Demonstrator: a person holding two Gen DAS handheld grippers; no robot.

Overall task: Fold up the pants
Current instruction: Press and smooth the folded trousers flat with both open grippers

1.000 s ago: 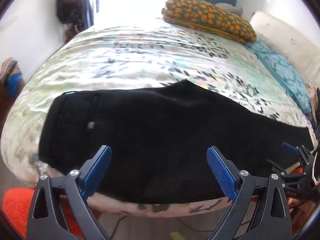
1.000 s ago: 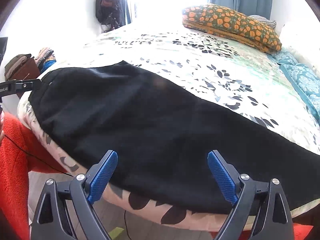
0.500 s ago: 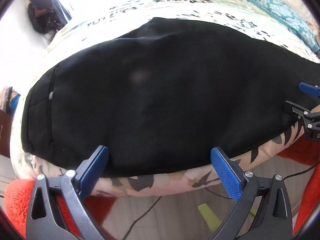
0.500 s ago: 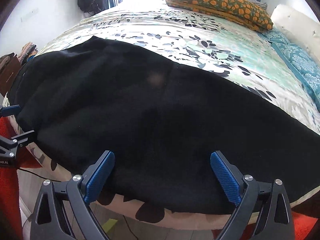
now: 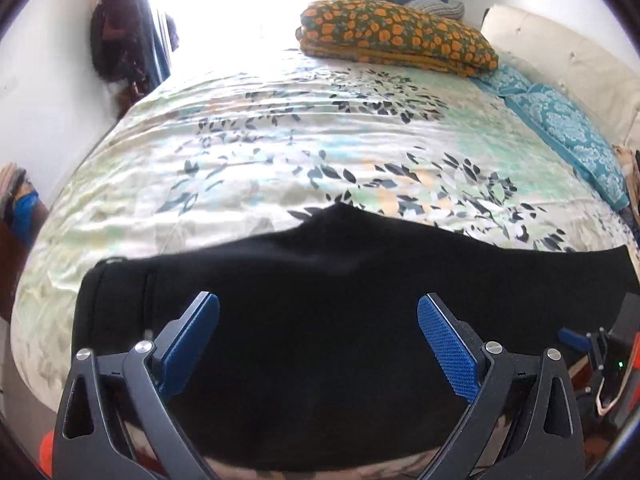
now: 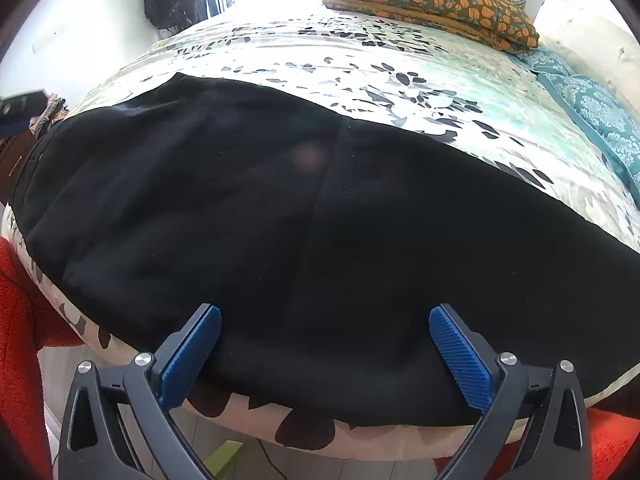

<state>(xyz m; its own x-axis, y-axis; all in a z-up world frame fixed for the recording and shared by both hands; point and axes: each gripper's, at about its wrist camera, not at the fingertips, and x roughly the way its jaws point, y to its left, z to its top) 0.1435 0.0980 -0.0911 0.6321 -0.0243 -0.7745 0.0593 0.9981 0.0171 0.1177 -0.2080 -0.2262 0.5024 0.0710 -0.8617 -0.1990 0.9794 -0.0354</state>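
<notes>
Black pants (image 5: pixel 320 300) lie flat along the near edge of the bed, waistband at the left (image 5: pixel 108 300), legs running right. They fill the right wrist view (image 6: pixel 300 240) too. My left gripper (image 5: pixel 318 340) is open and empty, hovering over the pants near the waist end. My right gripper (image 6: pixel 325 344) is open and empty at the pants' near edge, further along the legs. The right gripper's blue tip also shows at the far right of the left wrist view (image 5: pixel 576 338).
The bed has a floral leaf-print cover (image 5: pixel 300 152). A folded orange-flowered blanket (image 5: pixel 396 36) and teal pillows (image 5: pixel 560 128) lie at the far end. A red rug (image 6: pixel 20 320) and cables lie on the floor below the bed edge.
The left gripper has tilted back up and pulled away, so more of the bed shows. The right gripper has moved closer to the pants. Both stay open.
</notes>
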